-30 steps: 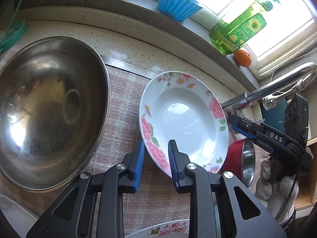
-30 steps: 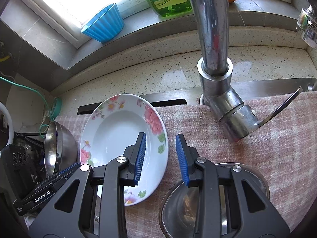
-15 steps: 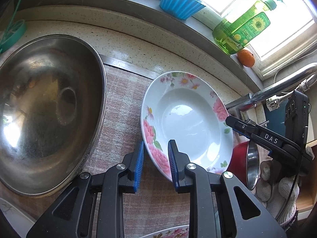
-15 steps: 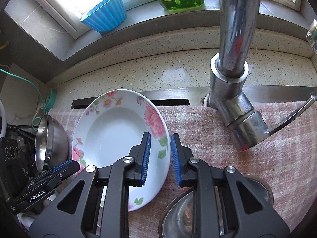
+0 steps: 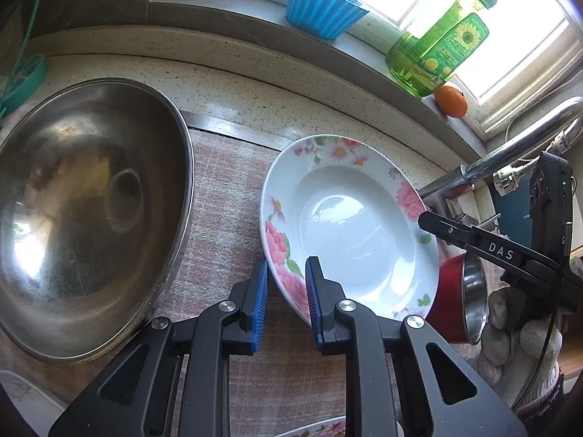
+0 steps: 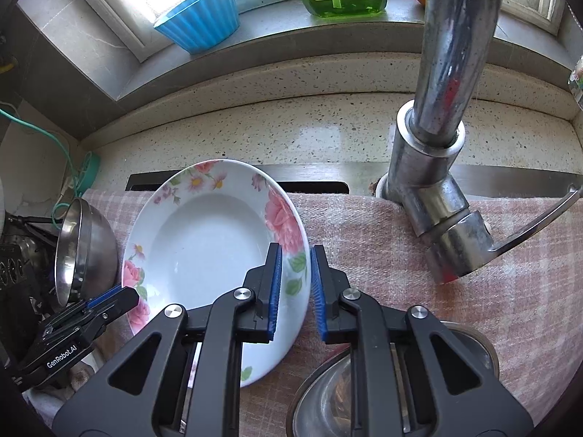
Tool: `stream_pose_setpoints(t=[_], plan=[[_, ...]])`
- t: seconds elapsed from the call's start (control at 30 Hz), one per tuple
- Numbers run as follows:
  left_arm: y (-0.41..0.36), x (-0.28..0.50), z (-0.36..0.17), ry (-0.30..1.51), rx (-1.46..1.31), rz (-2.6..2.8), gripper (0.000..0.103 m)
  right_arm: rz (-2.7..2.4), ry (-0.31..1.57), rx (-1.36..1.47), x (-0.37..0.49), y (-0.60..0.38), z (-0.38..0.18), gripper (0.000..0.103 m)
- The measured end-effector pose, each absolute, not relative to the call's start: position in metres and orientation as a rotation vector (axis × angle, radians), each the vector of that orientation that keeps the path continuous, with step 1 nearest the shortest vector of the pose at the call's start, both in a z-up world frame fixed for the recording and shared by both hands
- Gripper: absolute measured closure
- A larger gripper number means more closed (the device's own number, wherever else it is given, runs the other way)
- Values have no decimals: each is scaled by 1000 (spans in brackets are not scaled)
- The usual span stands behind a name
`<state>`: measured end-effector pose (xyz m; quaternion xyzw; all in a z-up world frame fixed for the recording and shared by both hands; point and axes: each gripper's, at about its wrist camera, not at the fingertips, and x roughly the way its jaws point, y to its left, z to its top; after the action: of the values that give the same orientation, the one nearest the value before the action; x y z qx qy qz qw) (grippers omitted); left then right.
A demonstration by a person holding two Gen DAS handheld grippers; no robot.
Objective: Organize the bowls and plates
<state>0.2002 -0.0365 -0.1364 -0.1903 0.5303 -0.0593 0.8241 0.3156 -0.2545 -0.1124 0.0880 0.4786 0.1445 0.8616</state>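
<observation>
A white floral plate [image 5: 349, 225] lies tilted on the pink checked cloth [image 5: 226, 218]. My left gripper [image 5: 286, 273] straddles its near left rim, its jaws closing, with the blue pads against the rim. My right gripper [image 6: 295, 266] has the opposite rim of the plate [image 6: 207, 240] between its closing pads. Each gripper shows in the other's view: the right gripper [image 5: 422, 218] at the plate's right edge, the left gripper [image 6: 124, 295] at its lower left. A large steel bowl [image 5: 87, 211] sits to the left. A small red-sided steel bowl [image 5: 462, 298] is at the right.
A chrome faucet [image 6: 437, 145] rises right of the plate, its lever [image 6: 539, 222] reaching over the cloth. On the windowsill stand a blue fluted cup [image 5: 320, 11], a green detergent bottle [image 5: 433, 51] and an orange [image 5: 452, 100]. Another floral plate's rim [image 5: 320, 429] peeks in below. A gloved hand [image 5: 510, 346] holds the right gripper.
The right gripper's jaws narrowed from wide apart onto the plate's rim. The left jaws narrowed slightly. The plate now tilts more and its far edge covers the sink slot.
</observation>
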Motion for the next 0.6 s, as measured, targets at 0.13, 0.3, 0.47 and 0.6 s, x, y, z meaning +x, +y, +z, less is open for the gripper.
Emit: stream_pose_setpoints(t=[0.13, 0.3, 0.47, 0.6], plan=[[-35, 197, -134, 1118, -391, -130, 84, 317, 995, 195, 310, -257, -109, 87], [-32, 193, -133, 1113, -381, -128, 84, 332, 986, 187, 305, -256, -104, 87], [-28, 187, -129, 1103, -386, -129, 84, 345, 984, 189, 301, -256, -101, 87], [-26, 184, -126, 1093, -383, -129, 84, 352, 981, 181, 297, -256, -100, 87]])
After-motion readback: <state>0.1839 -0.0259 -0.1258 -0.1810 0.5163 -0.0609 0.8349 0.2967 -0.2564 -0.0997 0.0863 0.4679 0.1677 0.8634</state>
